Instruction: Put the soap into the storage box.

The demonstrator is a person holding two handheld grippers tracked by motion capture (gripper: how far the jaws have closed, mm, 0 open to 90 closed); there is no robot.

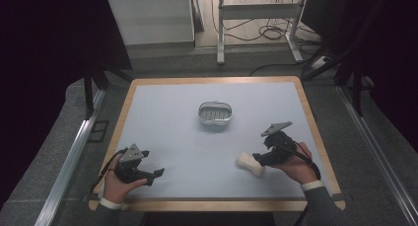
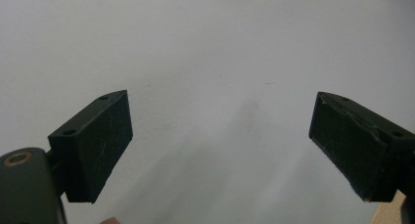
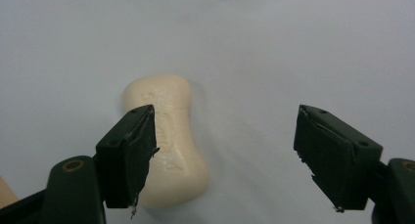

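My left gripper [image 1: 158, 172] hovers low over the bare desk [image 1: 167, 117], jaws wide apart. My right gripper [image 3: 222, 158] gapes over the soap [image 3: 166, 136], which lies by one jaw. Farther off sits a dish [image 1: 215, 113].

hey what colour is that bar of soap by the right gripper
The waisted bar of soap is pale cream; the right gripper view shows it best.

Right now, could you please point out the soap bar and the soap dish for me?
soap bar [image 3: 169, 136], right gripper view, on its embossed top face.
soap dish [image 1: 215, 120], high view, on its near rim.
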